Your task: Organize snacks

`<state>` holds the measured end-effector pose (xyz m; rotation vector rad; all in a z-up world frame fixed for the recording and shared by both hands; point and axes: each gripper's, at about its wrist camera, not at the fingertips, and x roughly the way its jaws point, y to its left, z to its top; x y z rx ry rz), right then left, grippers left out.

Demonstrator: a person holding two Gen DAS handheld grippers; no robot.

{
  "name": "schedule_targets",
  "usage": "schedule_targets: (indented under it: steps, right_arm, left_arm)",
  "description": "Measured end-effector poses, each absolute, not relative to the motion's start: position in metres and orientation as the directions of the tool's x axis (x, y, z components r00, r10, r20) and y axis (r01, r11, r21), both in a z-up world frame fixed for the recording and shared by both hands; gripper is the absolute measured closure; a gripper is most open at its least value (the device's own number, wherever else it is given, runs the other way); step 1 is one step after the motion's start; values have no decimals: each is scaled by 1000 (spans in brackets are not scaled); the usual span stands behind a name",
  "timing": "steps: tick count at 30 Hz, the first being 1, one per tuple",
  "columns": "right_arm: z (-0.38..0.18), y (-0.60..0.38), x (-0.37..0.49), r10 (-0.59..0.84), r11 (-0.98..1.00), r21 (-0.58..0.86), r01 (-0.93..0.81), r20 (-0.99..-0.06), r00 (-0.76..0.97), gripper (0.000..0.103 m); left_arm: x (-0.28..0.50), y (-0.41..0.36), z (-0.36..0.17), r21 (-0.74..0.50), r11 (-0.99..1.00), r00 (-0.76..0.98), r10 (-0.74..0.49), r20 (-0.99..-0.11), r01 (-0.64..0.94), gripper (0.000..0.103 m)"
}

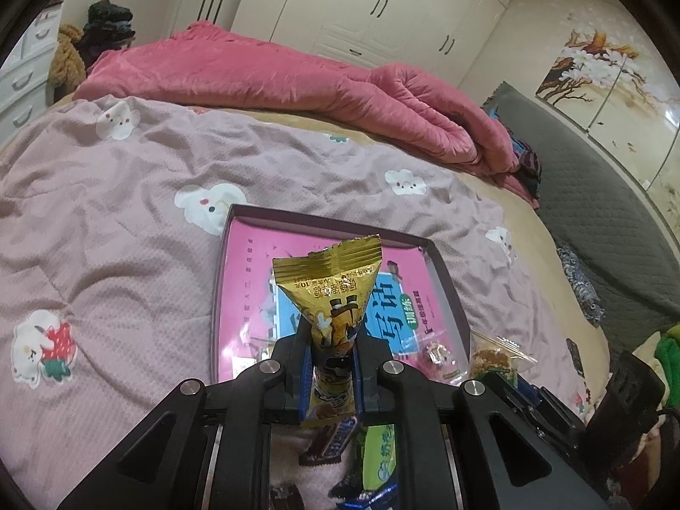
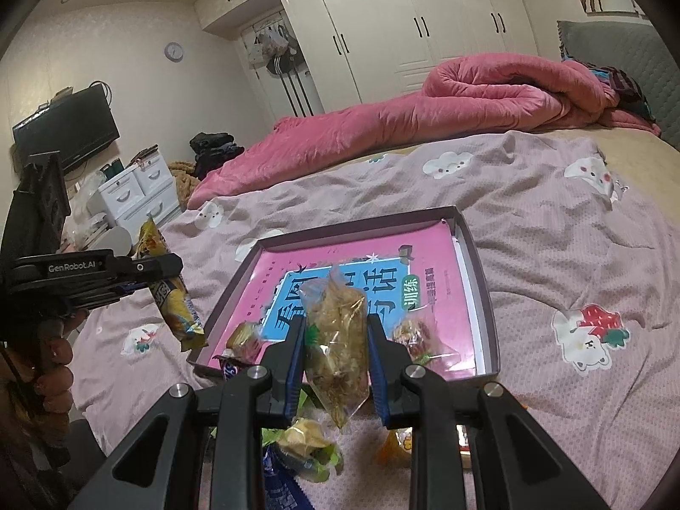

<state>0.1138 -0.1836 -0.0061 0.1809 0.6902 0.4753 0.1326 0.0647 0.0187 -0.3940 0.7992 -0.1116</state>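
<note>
Both claws loaded. Your left gripper (image 1: pixel 329 365) is clamped on a gold foil snack packet (image 1: pixel 335 293), long axis running along the fingers, crimped end out toward 12 o'clock. Your right gripper (image 2: pixel 335 365) is closed on a clear plastic bag of brownish snacks (image 2: pixel 338 340), also lengthwise between the pads.

Key relation: the shallow dark-rimmed box tray with pink book-cover floor (image 2: pixel 478 250) sits on the bedspread dead ahead of both claws at 12 o'clock. The right one looks nearer and better centred on it; the left comes in from the tray's 9 o'clock edge, packet hanging outside the rim.

The right view alone shows that offset, plus the hand (image 2: pixel 55 365) on the left tool. The left view shows the gold packet lined up over the tray, which I'd judge misleading. Loose wrapped snacks lie in the near end of the tray and below both claws.
</note>
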Motion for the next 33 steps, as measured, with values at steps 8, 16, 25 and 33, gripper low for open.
schedule_targets:
  steps: [8, 16, 25, 33]
  right_arm:
    - [-8, -184, 121, 475, 880, 322, -350, -567, 673, 76]
    - [-10, -185, 128, 476, 879, 327, -347, -564, 674, 76]
    - [-15, -182, 136, 480, 877, 329, -350, -570, 667, 76]
    - [-22, -176, 144, 483, 876, 329, -353, -581, 655, 76]
  left_arm:
    - [148, 63, 11, -396, 916, 700, -245, -670, -59, 88]
    - [159, 53, 1, -402, 915, 698, -258, -668, -47, 88]
    - [170, 46, -16, -399, 915, 670, -261, -694, -56, 88]
    - [176, 42, -25, -399, 915, 659, -265, -704, -58, 88]
